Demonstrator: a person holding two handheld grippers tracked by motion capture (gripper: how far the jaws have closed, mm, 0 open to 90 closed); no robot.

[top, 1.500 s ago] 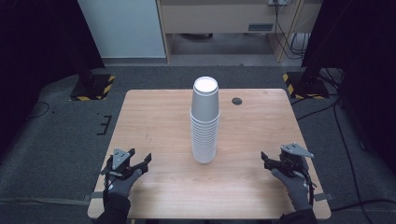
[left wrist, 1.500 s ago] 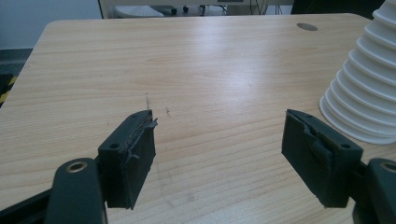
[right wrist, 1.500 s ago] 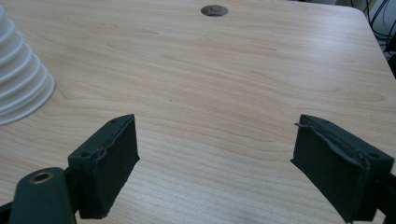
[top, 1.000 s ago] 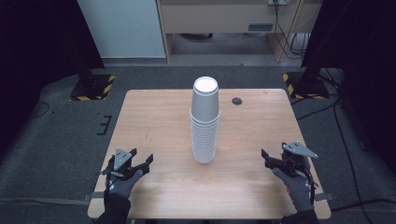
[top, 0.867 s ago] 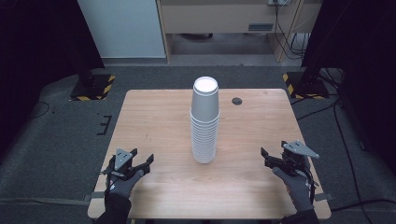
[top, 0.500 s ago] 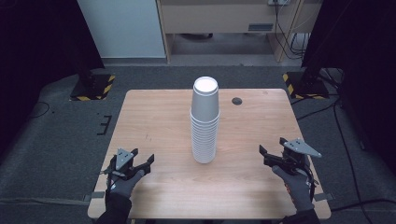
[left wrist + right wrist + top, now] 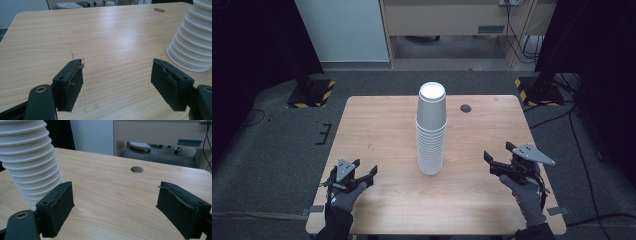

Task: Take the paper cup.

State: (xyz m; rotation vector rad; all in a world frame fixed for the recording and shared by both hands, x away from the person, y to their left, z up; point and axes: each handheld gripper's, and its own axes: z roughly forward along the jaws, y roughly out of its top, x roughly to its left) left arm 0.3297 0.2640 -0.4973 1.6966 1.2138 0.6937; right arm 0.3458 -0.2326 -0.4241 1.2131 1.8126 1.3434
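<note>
High view: You work at a light wooden bench (image 7: 382, 130) standing on grey carpet, with a pale panel and a beige cabinet behind it and yellow-black striped stand bases at both far corners. A round cable hole (image 7: 466, 108) sits near the far edge. The stack of white cups (image 7: 431, 129), rims down, stands upright at the bench centre. Your left hand-held gripper (image 7: 362, 172) rests near the front left corner and your right hand-held gripper (image 7: 497, 161) near the front right edge. The stack stands between them, well apart from both and slightly farther from you.

Left gripper view: Both jaws of the left hand-held gripper (image 7: 117, 75) stand wide apart with bare wood grain between them; nothing is held. The stack of white cups (image 7: 193, 45) appears at the upper right, beyond the right-hand jaw, its ribbed rims layered one above another.

Right gripper view: The right hand-held gripper (image 7: 115, 197) is likewise spread open and empty. The stack of white cups (image 7: 30, 162) rises at the left, behind the left-hand jaw. The cable hole (image 7: 136, 169) lies ahead.
</note>
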